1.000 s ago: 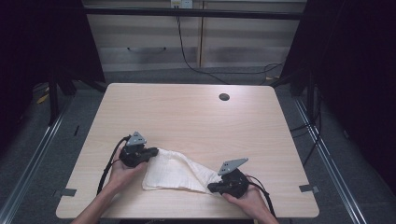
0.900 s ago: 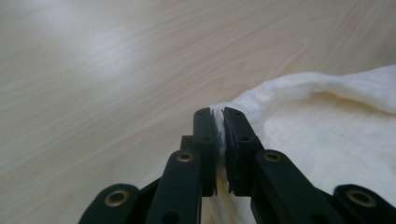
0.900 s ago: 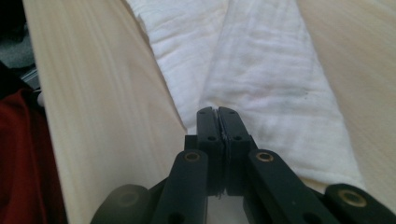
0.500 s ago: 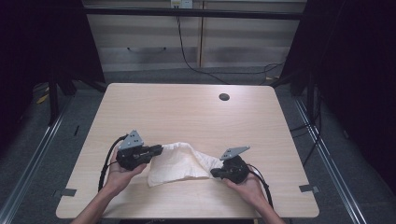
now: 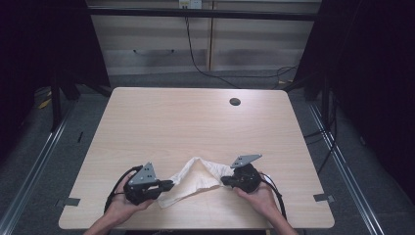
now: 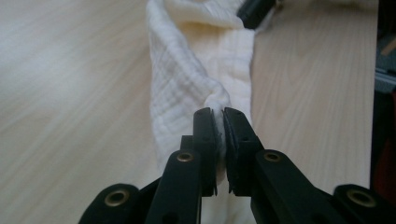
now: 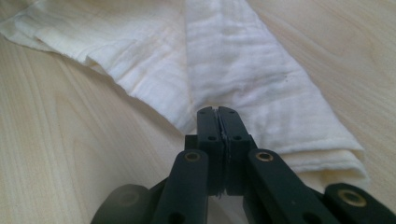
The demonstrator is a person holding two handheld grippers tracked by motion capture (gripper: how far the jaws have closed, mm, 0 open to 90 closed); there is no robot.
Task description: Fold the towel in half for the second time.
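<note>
The cream-white crinkled cotton cloth (image 5: 195, 181) runs nine-to-three between the left gripper (image 5: 169, 185) and right gripper (image 5: 225, 180), each clamped on an end.

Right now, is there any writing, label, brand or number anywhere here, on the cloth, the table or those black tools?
None can be read.
The cream cloth is plain, with no tag or print showing.
The wooden table bears only grain and a dark round hole.
The left gripper and right gripper show bare black fingers with brass rivets, no marking.
</note>
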